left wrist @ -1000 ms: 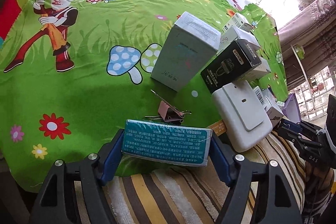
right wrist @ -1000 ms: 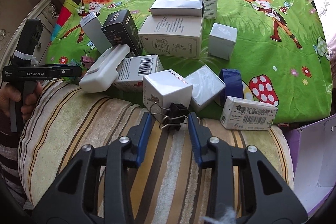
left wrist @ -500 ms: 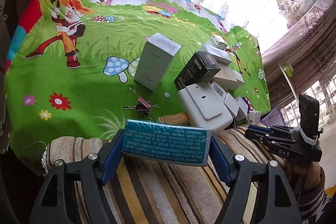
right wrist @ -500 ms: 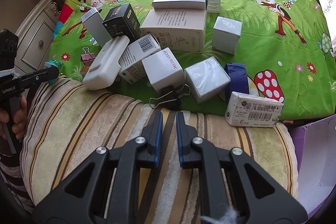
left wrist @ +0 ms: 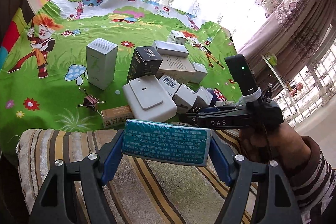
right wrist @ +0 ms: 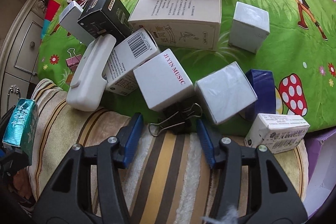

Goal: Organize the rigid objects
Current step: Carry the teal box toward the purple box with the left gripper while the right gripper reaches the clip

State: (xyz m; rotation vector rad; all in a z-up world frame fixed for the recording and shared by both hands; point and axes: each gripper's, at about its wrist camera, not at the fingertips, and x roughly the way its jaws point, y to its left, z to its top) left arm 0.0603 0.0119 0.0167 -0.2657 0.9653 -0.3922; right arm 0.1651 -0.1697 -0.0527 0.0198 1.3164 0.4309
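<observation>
My left gripper (left wrist: 166, 152) is shut on a teal box (left wrist: 166, 143), held over the striped cushion (left wrist: 147, 182); the box also shows at the left edge of the right wrist view (right wrist: 21, 129). My right gripper (right wrist: 168, 125) points steeply down with its jaws opening. A black binder clip (right wrist: 178, 117) lies between its blue fingertips, and the pads do not press on it. Just beyond are a white JIYIN MUSIC box (right wrist: 161, 81), a silver cube box (right wrist: 225, 91) and a white plastic case (right wrist: 90, 77). A hand holds the right gripper (left wrist: 189, 117) at the pile's near edge.
Several more boxes crowd the green cartoon cloth (right wrist: 294, 45), among them a black box (right wrist: 105, 14) and a large beige one (right wrist: 178, 20). A pink binder clip (left wrist: 90, 101) lies left of the pile. A purple box (right wrist: 321, 161) is at the right, a white dresser (right wrist: 16, 45) at the left.
The right jaws closed empty, then spread again, and the gripper dropped closer to the black clip. The left gripper drew back and up from the cloth with the teal box.
</observation>
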